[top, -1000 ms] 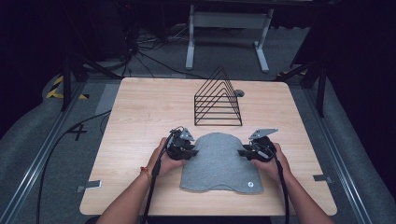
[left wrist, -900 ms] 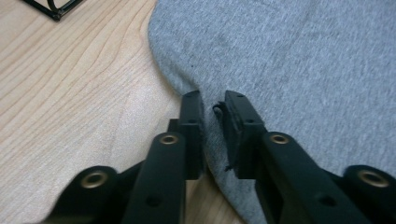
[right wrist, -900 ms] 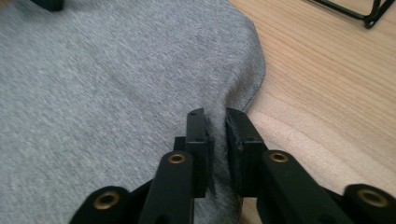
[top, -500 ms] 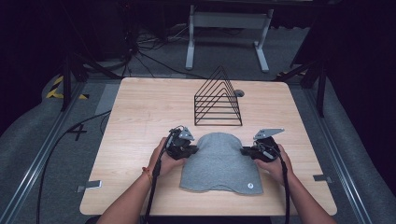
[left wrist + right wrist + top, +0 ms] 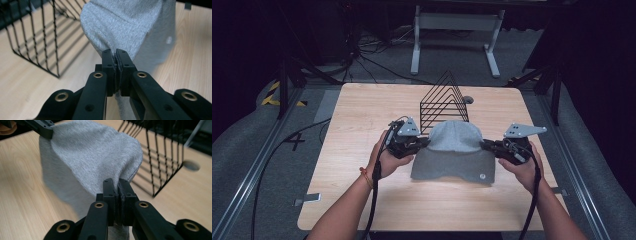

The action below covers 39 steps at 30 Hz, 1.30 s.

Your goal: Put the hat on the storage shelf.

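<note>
A grey knit hat (image 5: 454, 147) hangs between my two grippers above the wooden table (image 5: 357, 115), its lower hem with a small round tag drooping toward the boards. My left gripper (image 5: 424, 144) is shut on the hat's left edge; in the left gripper view the jaws (image 5: 115, 53) pinch the grey fabric (image 5: 125, 22). On the hat's right edge my right gripper (image 5: 486, 145) is shut too, and the right gripper view shows its jaws (image 5: 115, 182) clamped on the cloth (image 5: 95, 152). The left gripper's tip (image 5: 42, 127) grips the far corner there.
A black wire rack (image 5: 443, 102) of triangular dividers stands just behind the hat, close to both grippers (image 5: 37, 37) (image 5: 162, 150). A round hole (image 5: 468, 100) sits in the table beside it. Bare wood lies to the left, right and front.
Both grippers have risen from the table with the hat's edges in them. The hat, which lay flat, now hangs lifted between them in front of the rack.
</note>
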Tool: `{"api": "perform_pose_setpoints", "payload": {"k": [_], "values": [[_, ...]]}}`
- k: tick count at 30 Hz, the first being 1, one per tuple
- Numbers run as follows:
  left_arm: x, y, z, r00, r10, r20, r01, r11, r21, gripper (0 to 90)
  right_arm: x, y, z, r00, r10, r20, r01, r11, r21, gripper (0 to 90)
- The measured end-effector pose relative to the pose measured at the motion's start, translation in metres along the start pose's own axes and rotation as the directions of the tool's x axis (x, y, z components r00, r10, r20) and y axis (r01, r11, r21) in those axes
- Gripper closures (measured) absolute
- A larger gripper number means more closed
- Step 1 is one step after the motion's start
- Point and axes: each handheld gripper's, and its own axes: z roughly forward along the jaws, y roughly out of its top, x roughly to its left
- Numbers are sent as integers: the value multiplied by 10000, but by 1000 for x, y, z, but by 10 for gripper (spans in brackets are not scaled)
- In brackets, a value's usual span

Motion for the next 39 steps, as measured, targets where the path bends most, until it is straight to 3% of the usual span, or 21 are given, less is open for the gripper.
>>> {"api": "perform_pose_setpoints", "payload": {"k": [2,3,6,7,9,15,17,24,27,32,36,38,39], "values": [[0,8,-5,9999,130,-30,-130,9998,-118,864,0,8,-5,9999,-104,59,105,9999,-112,856],[0,18,-11,9996,260,-101,-262,9993,-264,864,0,25,-15,9990,-356,257,365,9987,-360,857],[5,45,-27,9980,542,-325,-563,9962,-660,864,-2,45,-26,9974,-540,479,573,9960,-689,857],[5,45,-27,9980,542,-325,-563,9962,-660,865,-3,51,-30,9971,-557,527,598,9951,-782,857],[10,64,-38,9965,637,-544,-688,9929,-974,865,-6,65,-37,9956,-625,693,692,9927,-991,857],[22,97,-52,9928,748,-932,-871,9869,-1360,866,-18,99,-48,9926,-627,1041,773,9867,-1429,857],[28,106,-54,9893,862,-1178,-1019,9856,-1350,867,-22,110,-48,9905,-641,1215,821,9853,-1496,857],[54,132,-54,9892,550,-1357,-774,9831,-1658,867,-40,148,-41,9843,-716,1614,984,9814,-1647,857],[62,142,-52,9856,635,-1564,-885,9834,-1581,867,-47,165,-36,9808,-600,1856,939,9792,-1800,857],[76,151,-50,9836,406,-1756,-714,9824,-1727,867,-52,182,-31,9765,-649,2055,1060,9749,-1957,858],[90,155,-46,9793,300,-2002,-654,9828,-1729,867,-62,194,-23,9733,-623,2210,1040,9777,-1824,858],[97,156,-44,9800,64,-1988,-432,9825,-1811,867,-67,197,-19,9726,-563,2258,987,9785,-1813,857],[102,158,-42,9765,65,-2153,-445,9841,-1719,867,-71,198,-15,9738,-436,2232,861,9791,-1842,857]]}}
